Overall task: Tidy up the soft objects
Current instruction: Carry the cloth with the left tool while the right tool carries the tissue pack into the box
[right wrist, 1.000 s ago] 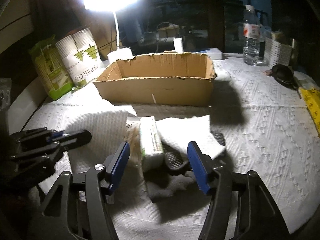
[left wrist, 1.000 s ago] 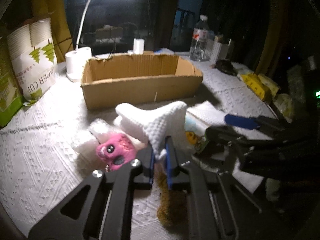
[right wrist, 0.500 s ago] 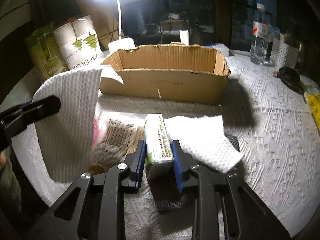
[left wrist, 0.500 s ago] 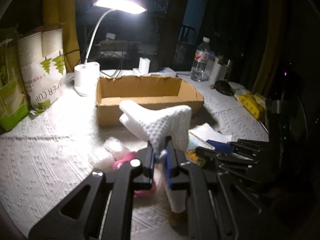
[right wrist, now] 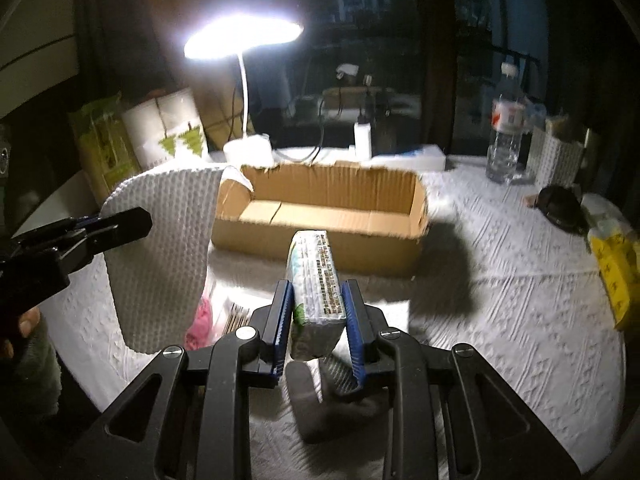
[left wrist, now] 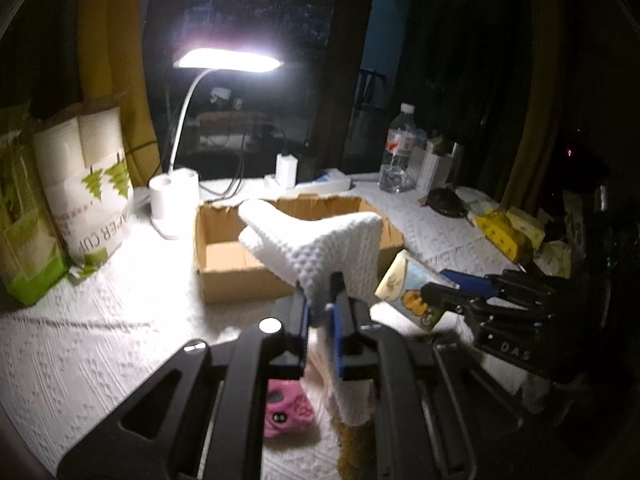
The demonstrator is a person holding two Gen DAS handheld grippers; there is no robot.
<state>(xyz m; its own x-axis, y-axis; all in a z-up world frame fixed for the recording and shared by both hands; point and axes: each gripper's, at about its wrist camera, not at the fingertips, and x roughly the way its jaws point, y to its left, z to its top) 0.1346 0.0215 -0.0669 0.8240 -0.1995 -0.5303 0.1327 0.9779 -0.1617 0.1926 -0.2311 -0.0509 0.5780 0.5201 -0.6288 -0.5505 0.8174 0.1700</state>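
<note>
- The cloth (left wrist: 320, 248) is pinched by the left gripper (left wrist: 320, 316), draped up in front of the box (right wrist: 320, 216).
- The tissue pack (right wrist: 318, 292) is clamped by the right gripper (right wrist: 316, 320), whose jaws have just been closing on it.
- The pack's long axis is aimed straight at the box, just short of its near wall.
- The right gripper is judged the nearer to the box.
</note>
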